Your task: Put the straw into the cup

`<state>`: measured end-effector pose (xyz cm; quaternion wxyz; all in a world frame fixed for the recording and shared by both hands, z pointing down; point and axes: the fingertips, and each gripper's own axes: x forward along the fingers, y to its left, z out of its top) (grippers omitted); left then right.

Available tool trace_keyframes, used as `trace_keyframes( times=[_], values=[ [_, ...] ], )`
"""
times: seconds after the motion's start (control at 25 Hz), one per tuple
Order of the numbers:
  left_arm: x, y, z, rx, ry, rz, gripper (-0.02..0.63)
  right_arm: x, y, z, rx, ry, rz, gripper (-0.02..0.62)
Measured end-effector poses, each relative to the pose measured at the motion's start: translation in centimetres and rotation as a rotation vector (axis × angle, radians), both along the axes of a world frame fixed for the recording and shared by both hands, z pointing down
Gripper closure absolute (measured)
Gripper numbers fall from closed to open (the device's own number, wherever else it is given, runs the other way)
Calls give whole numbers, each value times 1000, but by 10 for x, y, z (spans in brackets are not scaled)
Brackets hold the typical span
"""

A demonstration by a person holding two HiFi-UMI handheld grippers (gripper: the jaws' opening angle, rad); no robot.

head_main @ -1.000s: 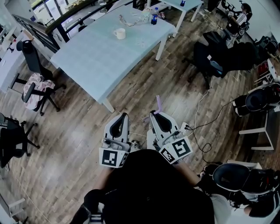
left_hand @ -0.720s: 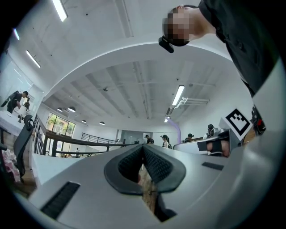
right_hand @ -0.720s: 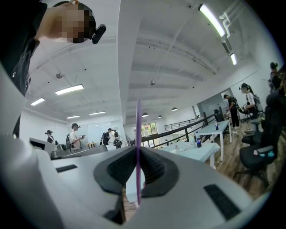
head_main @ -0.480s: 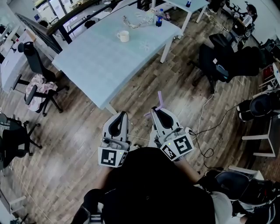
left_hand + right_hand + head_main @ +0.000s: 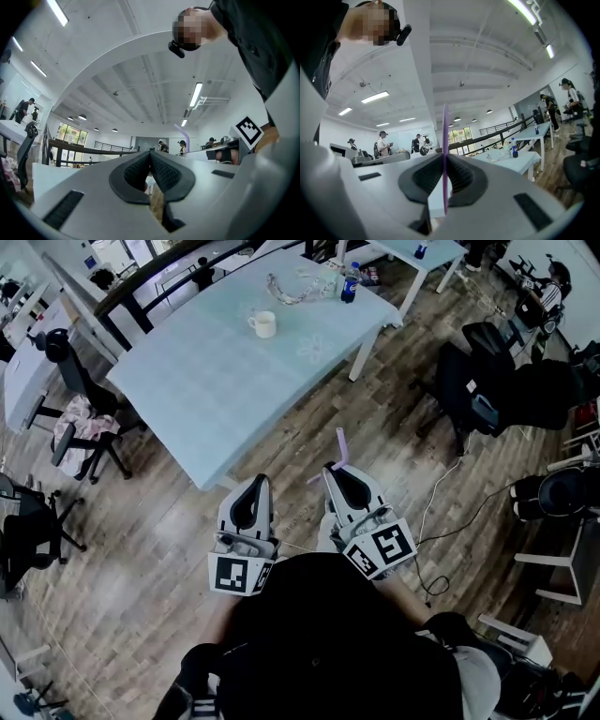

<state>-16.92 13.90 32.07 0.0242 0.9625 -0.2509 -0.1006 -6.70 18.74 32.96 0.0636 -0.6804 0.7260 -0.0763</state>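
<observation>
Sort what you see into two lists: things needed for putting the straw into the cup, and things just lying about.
Needed: thin purple plastic straw, clamped in the right gripper; white ceramic cup on the pale blue table.
Lying about: blue-labelled drinks bottle; black office chair.

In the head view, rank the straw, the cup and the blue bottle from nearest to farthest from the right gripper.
1. Straw, gripped in the right gripper itself.
2. Cup, on the table, ahead and to the left.
3. Bottle, at the table's far edge.
</observation>
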Motion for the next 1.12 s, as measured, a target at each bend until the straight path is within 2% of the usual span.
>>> trace_keyframes(
  times=[0.36,0.64,1.12],
  values=[
    [87,-35,-8,-6,-10,-82,592,88,-43,-8,-9,-8,-86,565],
    [142,-62,-11,-3,-29,-155,592,144,-77,-8,-4,-30,-165,565],
    [216,-80,-6,-17,-31,-248,592,215,-104,1,-2,-54,-261,565]
  ],
)
